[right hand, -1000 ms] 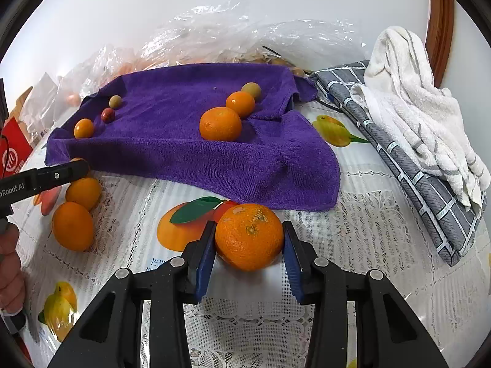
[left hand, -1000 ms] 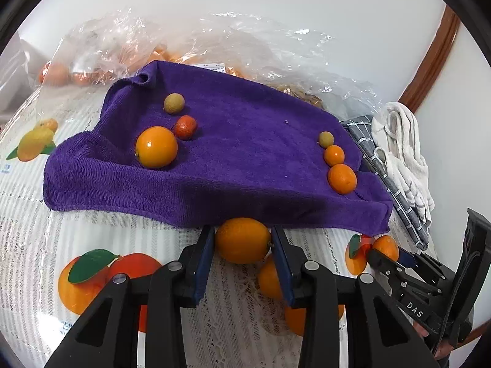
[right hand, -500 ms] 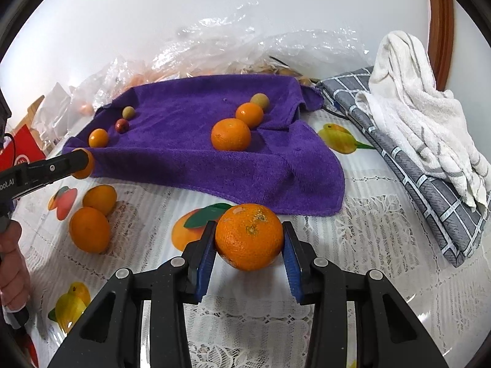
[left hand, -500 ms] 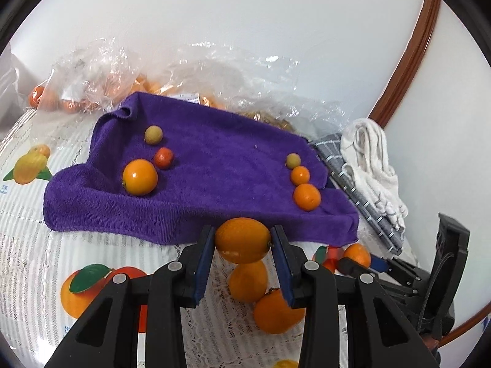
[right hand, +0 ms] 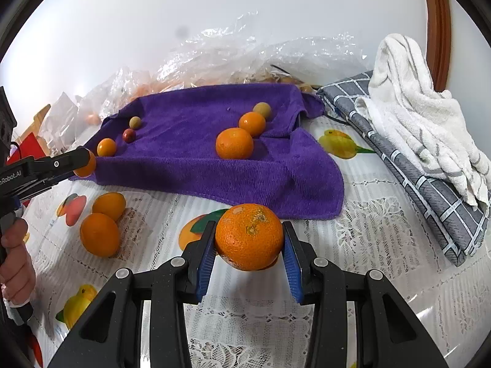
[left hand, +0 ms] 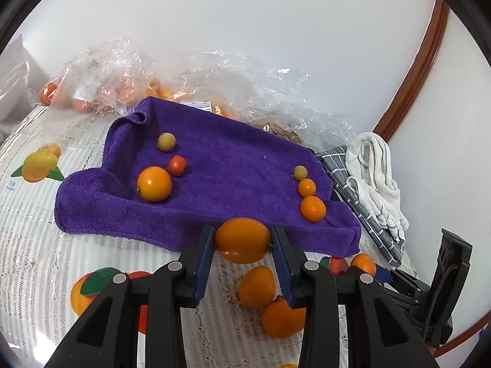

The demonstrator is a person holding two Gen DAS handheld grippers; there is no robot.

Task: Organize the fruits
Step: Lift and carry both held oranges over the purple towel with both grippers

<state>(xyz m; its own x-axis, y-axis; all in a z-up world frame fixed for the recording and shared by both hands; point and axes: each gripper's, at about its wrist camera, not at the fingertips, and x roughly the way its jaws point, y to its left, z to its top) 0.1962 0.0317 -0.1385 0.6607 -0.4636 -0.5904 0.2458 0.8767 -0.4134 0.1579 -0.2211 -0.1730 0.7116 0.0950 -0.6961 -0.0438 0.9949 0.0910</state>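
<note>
My left gripper (left hand: 242,242) is shut on a smooth orange (left hand: 242,239) and holds it above the table, just before the near edge of the purple towel (left hand: 227,165). My right gripper (right hand: 248,245) is shut on a rough-skinned tangerine (right hand: 249,240), lifted above the table in front of the towel (right hand: 196,153). On the towel lie two rows of fruit, big to small: an orange (left hand: 154,183), a small red fruit (left hand: 177,165) and a green-brown one (left hand: 166,142) at left; three more at right (left hand: 312,208). Two loose oranges (left hand: 257,286) (left hand: 280,319) lie on the tablecloth.
Clear plastic bags (left hand: 129,73) with more fruit lie behind the towel. A grey checked cloth (right hand: 429,184) with a white towel (right hand: 423,116) on it lies at the right. The tablecloth has printed fruit pictures (left hand: 40,165). A hand (right hand: 13,260) holds the left gripper's handle.
Both grippers have lifted with their fruit. The left one rose and pulled back from the towel edge, showing two loose oranges below it. The right one rose slightly.
</note>
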